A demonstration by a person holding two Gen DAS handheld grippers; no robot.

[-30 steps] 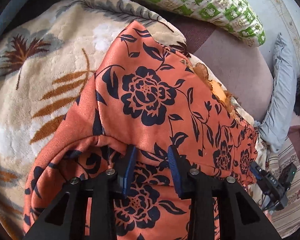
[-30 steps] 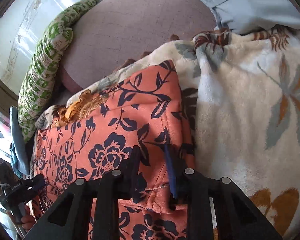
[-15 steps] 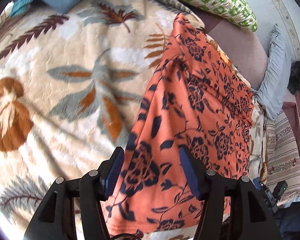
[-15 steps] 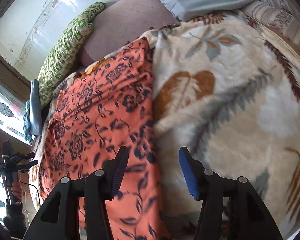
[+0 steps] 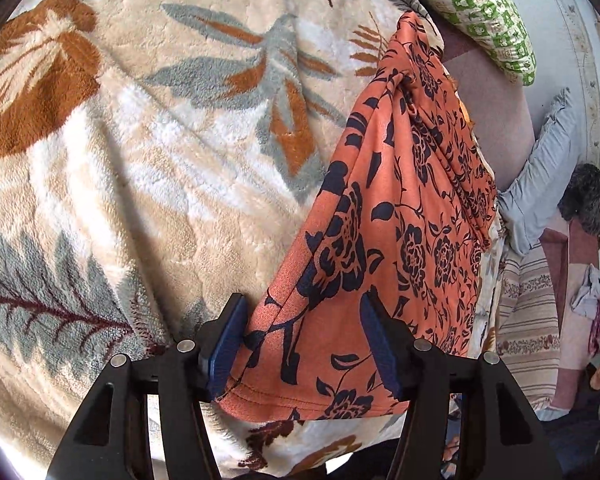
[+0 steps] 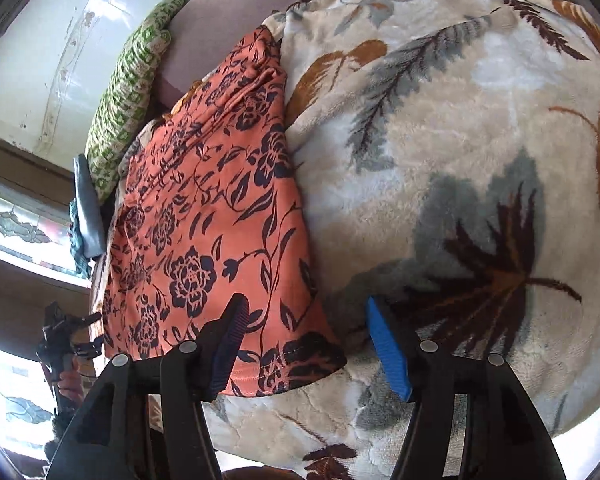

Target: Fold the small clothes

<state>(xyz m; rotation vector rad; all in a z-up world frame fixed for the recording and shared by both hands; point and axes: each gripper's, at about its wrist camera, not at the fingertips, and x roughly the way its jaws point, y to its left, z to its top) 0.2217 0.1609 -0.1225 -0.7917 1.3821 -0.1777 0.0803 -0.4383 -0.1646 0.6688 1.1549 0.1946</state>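
**Both claws wide over the hem**

The orange floral garment (image 5: 400, 216) lies on the leaf-print blanket (image 5: 160, 140), its long axis running straight ahead; left claw (image 5: 300, 344) straddles the hem, apart; right claw (image 6: 304, 346) apart, hem corner toward its left finger.

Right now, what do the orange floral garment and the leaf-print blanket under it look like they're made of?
Orange floral garment: looks like a thin, soft matte knit, judging by its limp folds and the stitched hem at the near edge.
Leaf-print blanket: looks like thick plush fleece, with a fuzzy, crinkled pile. The exact fibre of either is unclear.
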